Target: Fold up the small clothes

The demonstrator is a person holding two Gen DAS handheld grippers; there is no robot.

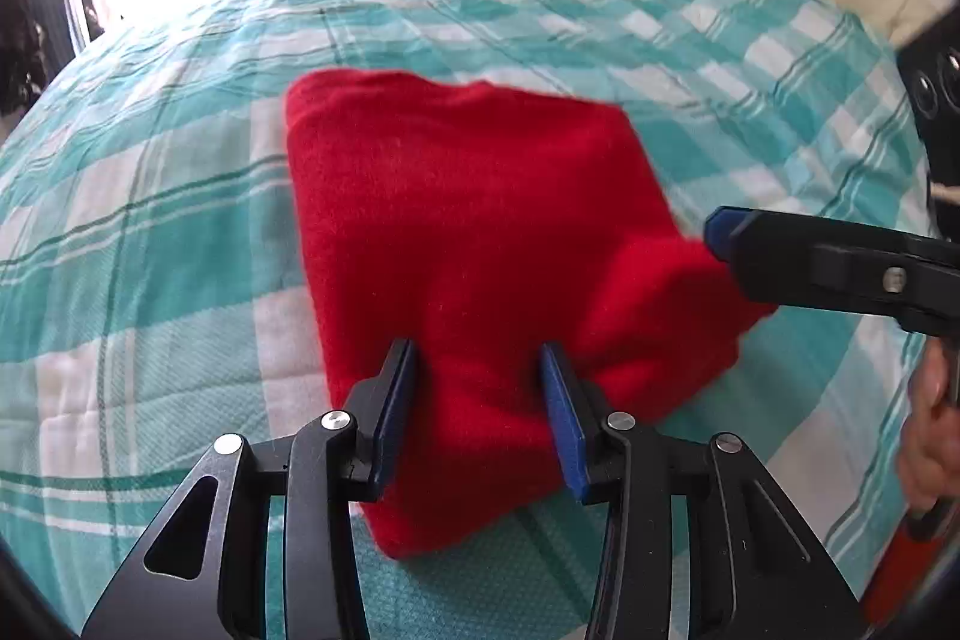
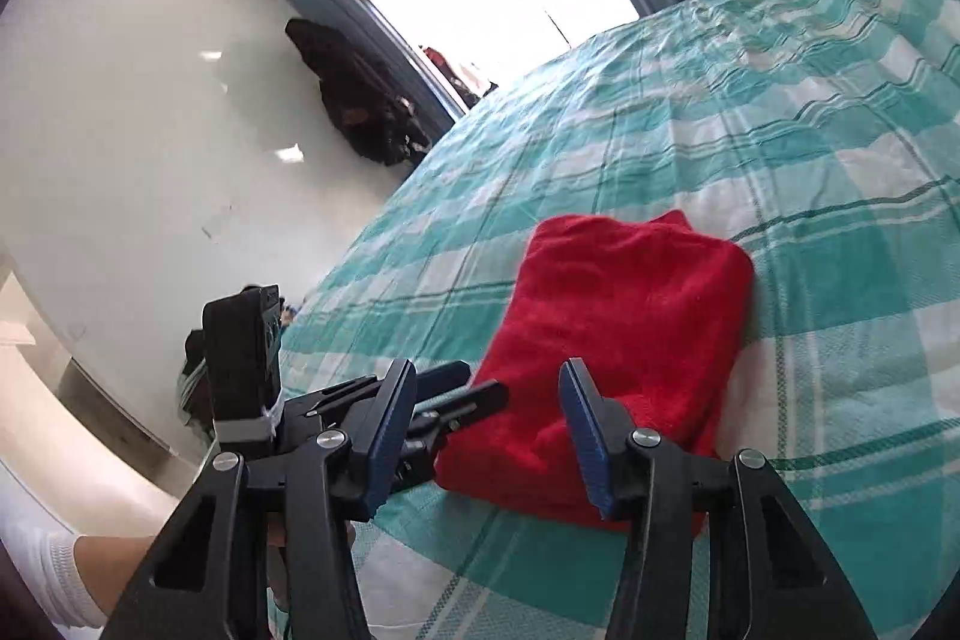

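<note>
Item: red garment (image 1: 480,244), fleecy knit, folded into a thick oblong, lying flat on the teal checked bedspread (image 1: 150,232). Judged soft, light, limp; best taken at a corner or the near short edge. Long axis runs away from the left gripper (image 1: 480,376) toward the bed's far side. Left gripper: jaws apart, over the near edge, clamping nothing. Right gripper (image 2: 486,412): jaws apart, empty.

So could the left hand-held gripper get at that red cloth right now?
Probably yes. The left hand-held gripper hangs open right over the near edge of the folded red cloth on the bed, with nothing between them.
</note>
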